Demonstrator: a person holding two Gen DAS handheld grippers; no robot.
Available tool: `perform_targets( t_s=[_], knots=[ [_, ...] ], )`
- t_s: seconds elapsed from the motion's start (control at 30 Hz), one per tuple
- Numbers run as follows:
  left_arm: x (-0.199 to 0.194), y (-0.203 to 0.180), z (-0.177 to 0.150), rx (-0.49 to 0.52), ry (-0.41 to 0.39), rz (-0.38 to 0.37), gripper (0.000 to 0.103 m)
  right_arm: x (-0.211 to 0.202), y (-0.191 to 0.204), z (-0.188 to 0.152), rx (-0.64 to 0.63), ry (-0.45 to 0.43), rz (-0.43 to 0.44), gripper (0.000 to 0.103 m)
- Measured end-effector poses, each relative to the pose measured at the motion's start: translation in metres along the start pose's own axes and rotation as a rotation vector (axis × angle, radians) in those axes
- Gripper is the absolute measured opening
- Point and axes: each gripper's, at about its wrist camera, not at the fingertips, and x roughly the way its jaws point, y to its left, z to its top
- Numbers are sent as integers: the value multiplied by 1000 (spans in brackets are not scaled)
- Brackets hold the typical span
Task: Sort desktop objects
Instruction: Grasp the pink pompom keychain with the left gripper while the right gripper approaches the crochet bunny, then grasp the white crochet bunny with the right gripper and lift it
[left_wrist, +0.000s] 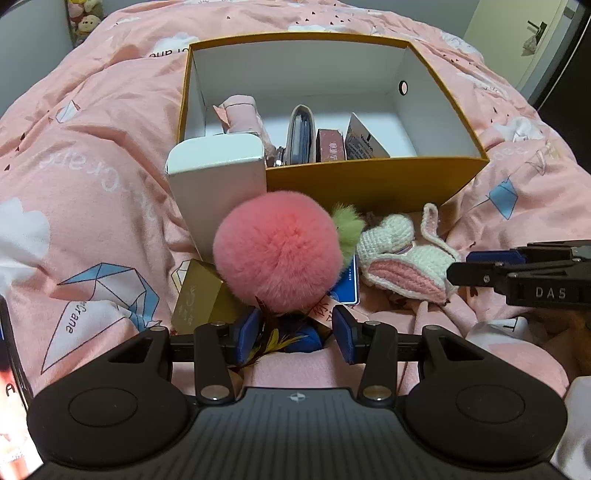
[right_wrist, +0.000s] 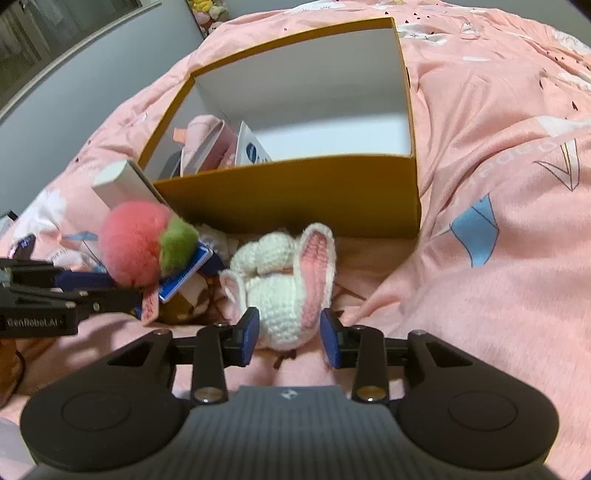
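**Both grippers parked over the pile in front of the yellow box**

I am holding the left gripper (left_wrist: 297, 334) low over the pink bedspread (left_wrist: 92, 177), its fingers spread apart and gripping nothing, with a small blue and yellow item lying between the blue pads (left_wrist: 347, 338). Just ahead of them the pink pom-pom (left_wrist: 277, 251) is sitting with its green tuft (left_wrist: 347, 229) turned toward the crocheted bunny (left_wrist: 399, 258), and it is resting over a blue card (left_wrist: 351, 284). A gold box (left_wrist: 197, 295) is lying beside it, and a white box (left_wrist: 218, 184) is leaning against the near corner of the yellow box (left_wrist: 369, 184).

I am keeping the right gripper (right_wrist: 290, 334) released too, its fingers standing on either side of the crocheted bunny's near end; I cannot tell whether they are touching it. Inside the yellow box, a pink pouch (left_wrist: 242, 114) and several small packs are standing along the near wall.
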Motion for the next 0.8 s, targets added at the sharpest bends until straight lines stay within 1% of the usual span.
perform_targets(
  t_s=[0.1, 0.2, 0.27, 0.33, 0.4, 0.47, 0.6, 0.67, 0.7, 0.8],
  knots=[
    [-2, 1, 1, -3, -17, -10, 51, -2, 1, 2, -10, -8, -9, 46],
    [-7, 0, 1, 3, -48, 3, 52, -1, 2, 1, -24, 2, -15, 49],
    [-11, 0, 2, 3, -76, 18, 56, 1, 2, 1, -26, 13, -24, 49],
    [-13, -1, 3, 6, -104, 30, 62, 3, 1, 1, -24, 23, -21, 50],
    [-12, -1, 5, 7, -123, 40, 63, 7, 0, 1, -26, 41, -14, 53],
    [-9, 0, 6, 1, -128, 44, 64, 11, 1, 1, -31, 49, -7, 54],
    [1, 1, 6, -13, -101, 59, 64, 24, 3, 7, -36, 70, 18, 60],
    [3, 1, 5, -10, -101, 66, 64, 35, 4, 11, -41, 91, 26, 62],
    [4, 1, 5, -6, -105, 69, 64, 42, 6, 12, -48, 103, 26, 64],
    [6, 2, 6, -12, -117, 64, 64, 56, 12, 10, -78, 133, 13, 64]
  ],
)
